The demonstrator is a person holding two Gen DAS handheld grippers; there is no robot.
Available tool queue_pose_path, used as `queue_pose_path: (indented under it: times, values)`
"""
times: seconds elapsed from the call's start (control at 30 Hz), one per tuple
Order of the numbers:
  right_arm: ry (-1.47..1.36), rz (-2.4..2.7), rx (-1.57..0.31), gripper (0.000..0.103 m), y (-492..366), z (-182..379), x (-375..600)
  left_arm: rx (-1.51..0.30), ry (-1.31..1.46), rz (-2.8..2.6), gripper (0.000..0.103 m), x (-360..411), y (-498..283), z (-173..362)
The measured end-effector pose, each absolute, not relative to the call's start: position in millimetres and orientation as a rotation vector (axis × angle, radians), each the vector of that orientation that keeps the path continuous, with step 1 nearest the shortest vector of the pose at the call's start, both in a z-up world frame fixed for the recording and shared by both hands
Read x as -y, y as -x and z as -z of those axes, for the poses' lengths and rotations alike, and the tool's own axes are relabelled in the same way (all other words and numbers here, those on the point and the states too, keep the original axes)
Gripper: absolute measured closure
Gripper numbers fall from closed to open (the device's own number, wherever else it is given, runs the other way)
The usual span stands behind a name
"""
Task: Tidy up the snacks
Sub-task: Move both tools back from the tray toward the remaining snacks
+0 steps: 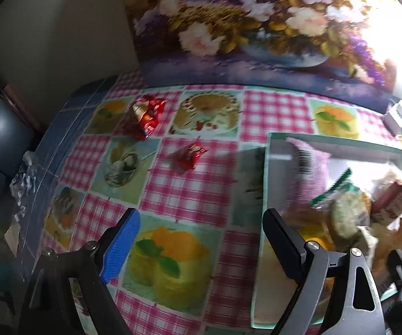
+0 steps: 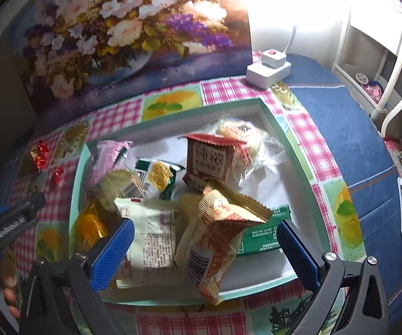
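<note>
Left gripper (image 1: 201, 240) spread wide with nothing between its fingers, over the checked tablecloth (image 1: 189, 189), two red snack packets (image 1: 190, 155) well ahead, right gripper (image 2: 205, 254) released wide, orange wrapper (image 2: 217, 231) loose between its fingers inside the snack-filled tray (image 2: 293, 139)

The left black two-finger gripper with blue ribbed pads (image 1: 201, 245) tilts steeply downward, its jaws spread wide at four and eight o'clock with nothing between them, while the matching right gripper (image 2: 203, 254) hangs likewise, fully spread and unclamped.
</note>
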State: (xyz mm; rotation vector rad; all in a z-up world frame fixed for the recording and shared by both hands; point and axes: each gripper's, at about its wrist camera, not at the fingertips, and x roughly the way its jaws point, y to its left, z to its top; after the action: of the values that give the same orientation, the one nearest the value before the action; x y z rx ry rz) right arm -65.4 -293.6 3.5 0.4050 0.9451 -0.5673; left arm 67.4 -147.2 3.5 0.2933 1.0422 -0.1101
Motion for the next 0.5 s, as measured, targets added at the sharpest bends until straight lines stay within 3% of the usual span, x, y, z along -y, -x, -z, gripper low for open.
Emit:
queue_pose_path:
  times: [0.5]
  values:
    - [-0.374, 0.536, -0.88, 0.0, 52.3, -27.4, 274.7, -1.061, -0.219, 0.046, 0.013, 108.9, -89.6, -5.3]
